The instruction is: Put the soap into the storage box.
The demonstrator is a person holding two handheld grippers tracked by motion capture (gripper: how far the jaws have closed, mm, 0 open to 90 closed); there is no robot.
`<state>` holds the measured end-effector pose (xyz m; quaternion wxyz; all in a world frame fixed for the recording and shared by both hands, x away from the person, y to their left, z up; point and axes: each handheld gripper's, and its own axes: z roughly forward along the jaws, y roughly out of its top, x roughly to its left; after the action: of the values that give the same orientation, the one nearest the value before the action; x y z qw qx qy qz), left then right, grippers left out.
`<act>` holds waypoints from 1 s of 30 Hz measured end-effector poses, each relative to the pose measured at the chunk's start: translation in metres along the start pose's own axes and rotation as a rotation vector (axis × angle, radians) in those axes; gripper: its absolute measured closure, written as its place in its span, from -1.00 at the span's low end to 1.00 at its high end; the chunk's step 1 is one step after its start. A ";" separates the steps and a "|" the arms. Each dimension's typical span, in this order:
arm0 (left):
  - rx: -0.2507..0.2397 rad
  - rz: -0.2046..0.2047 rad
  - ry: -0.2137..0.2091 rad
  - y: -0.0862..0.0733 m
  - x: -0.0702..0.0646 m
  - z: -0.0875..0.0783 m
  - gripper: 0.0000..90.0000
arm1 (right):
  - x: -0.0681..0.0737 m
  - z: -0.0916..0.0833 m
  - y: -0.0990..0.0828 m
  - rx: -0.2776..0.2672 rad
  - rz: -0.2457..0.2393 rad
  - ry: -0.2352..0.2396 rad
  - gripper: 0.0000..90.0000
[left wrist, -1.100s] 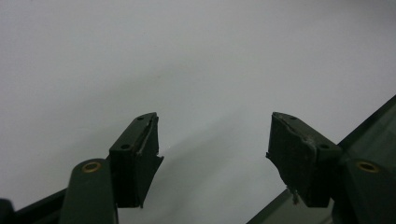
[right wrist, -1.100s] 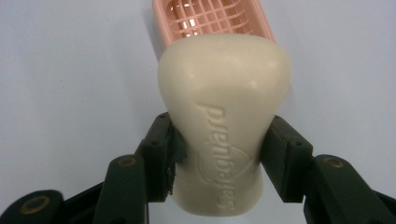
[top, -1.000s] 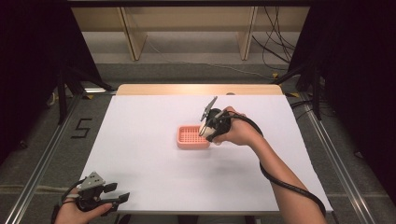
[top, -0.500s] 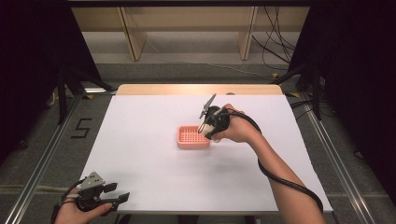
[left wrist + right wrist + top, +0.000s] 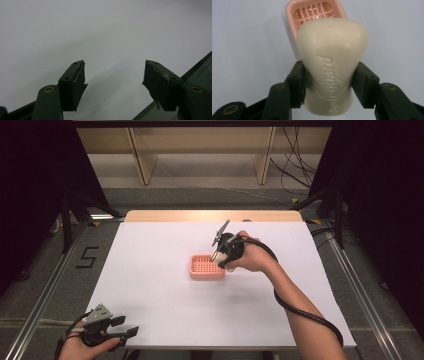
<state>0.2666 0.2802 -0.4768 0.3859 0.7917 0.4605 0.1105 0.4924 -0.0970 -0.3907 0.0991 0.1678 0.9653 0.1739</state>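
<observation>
A: So, where's the soap (image 5: 331, 72)?
B: Pinched in the right gripper (image 5: 329, 82), just above the pink dish (image 5: 206, 267); left gripper (image 5: 113, 82) spread, well away.
A: Risk?
B: Probably slipping, missing the dish

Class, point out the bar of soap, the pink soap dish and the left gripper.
bar of soap (image 5: 332, 60), right gripper view, embossed front face
pink soap dish (image 5: 206, 268), high view, slatted floor
left gripper (image 5: 129, 326), high view, between its fingertips
</observation>
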 end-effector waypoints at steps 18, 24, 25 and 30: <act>0.016 0.009 -0.003 0.001 0.001 -0.001 -0.26 | 0.000 0.001 0.011 0.013 0.020 0.009 0.12; 0.003 0.006 0.004 0.000 0.000 -0.001 -0.26 | -0.001 0.002 0.014 0.014 0.014 0.014 0.12; 0.006 0.008 0.002 0.000 0.001 -0.001 -0.26 | -0.001 0.003 0.014 0.005 0.003 0.013 0.12; 0.005 0.007 0.002 0.000 0.001 -0.001 -0.26 | -0.002 0.003 0.017 0.001 -0.001 0.011 0.12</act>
<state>0.2668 0.2812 -0.4762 0.3830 0.7942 0.4583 0.1118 0.4997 -0.0815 -0.3874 0.0940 0.1666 0.9659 0.1743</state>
